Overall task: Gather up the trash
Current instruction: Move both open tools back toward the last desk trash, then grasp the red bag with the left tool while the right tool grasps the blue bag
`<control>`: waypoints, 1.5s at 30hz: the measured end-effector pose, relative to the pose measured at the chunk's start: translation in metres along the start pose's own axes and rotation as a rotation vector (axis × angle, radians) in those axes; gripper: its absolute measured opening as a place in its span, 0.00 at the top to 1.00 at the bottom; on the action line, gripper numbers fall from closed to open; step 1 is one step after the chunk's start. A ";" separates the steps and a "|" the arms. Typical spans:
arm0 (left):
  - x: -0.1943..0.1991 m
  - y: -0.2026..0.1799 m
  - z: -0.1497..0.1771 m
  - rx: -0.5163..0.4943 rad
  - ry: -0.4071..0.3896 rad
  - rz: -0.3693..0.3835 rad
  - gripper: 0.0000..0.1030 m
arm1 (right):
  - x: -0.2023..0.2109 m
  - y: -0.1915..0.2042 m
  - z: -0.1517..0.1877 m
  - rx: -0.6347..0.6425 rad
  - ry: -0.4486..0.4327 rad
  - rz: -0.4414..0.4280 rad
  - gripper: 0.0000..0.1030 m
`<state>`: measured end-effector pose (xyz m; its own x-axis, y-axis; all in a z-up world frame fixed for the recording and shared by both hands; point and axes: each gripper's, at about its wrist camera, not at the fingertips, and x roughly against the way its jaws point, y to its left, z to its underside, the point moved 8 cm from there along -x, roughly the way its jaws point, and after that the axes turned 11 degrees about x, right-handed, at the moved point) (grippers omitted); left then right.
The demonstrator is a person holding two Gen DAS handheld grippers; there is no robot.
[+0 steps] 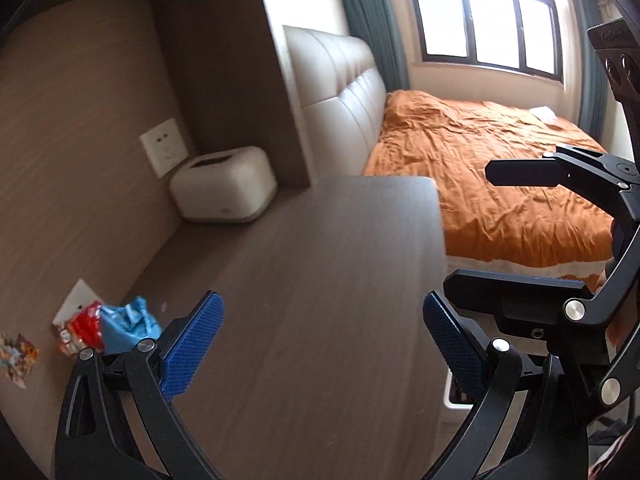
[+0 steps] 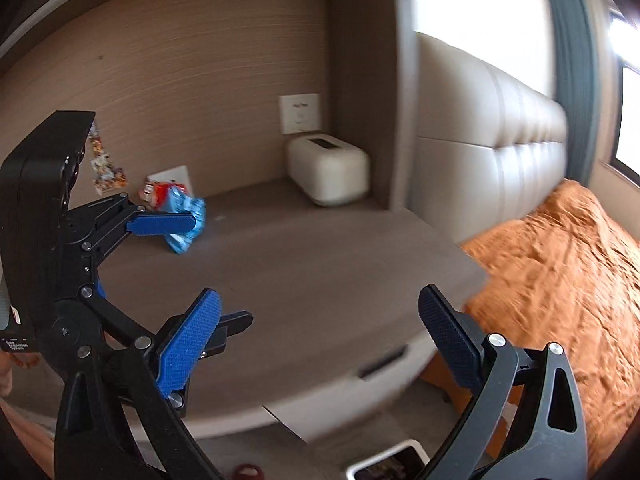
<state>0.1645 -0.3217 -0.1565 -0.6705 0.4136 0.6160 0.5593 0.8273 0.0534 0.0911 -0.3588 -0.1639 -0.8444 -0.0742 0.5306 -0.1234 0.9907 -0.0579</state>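
Observation:
Three crumpled wrappers lie at the back left of the brown bedside table [image 1: 312, 248]: a blue one [image 1: 128, 320], a red one [image 1: 80, 332] and a multicoloured one [image 1: 16, 356]. The right wrist view shows the blue wrapper [image 2: 186, 216], the red wrapper [image 2: 158, 192] and the multicoloured wrapper [image 2: 104, 168] against the wall. My left gripper [image 1: 320, 328] is open over the table, empty, with the blue wrapper just left of its left pad. Its upper finger sits in front of the blue wrapper, seen from the right wrist [image 2: 216, 272]. My right gripper [image 2: 316, 332] hangs open and empty near the table's front edge.
A white tissue box [image 1: 224, 184] stands in the table's back corner below a wall socket [image 1: 164, 146]. A bed with an orange cover [image 1: 492, 168] and a padded headboard [image 1: 340, 88] lies to the right. A white-rimmed container [image 2: 384, 462] sits on the floor below the table.

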 end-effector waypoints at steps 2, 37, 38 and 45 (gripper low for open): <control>0.006 0.030 -0.001 0.029 -0.009 -0.041 0.05 | -0.015 0.023 -0.018 0.032 -0.017 -0.023 0.04; -0.082 0.325 0.035 0.362 0.097 -0.248 0.10 | -0.258 0.156 -0.075 -0.007 0.186 -0.322 0.27; -0.081 0.326 0.036 0.363 0.096 -0.269 0.17 | -0.258 0.157 -0.076 -0.005 0.177 -0.317 0.27; -0.058 0.330 0.046 0.436 0.093 -0.248 0.48 | -0.235 0.150 -0.079 -0.011 0.139 -0.289 0.31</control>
<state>0.3659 -0.0552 -0.2110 -0.6997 0.1654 0.6950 0.1201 0.9862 -0.1138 0.3123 -0.1837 -0.2304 -0.6960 -0.3374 0.6338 -0.3415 0.9321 0.1211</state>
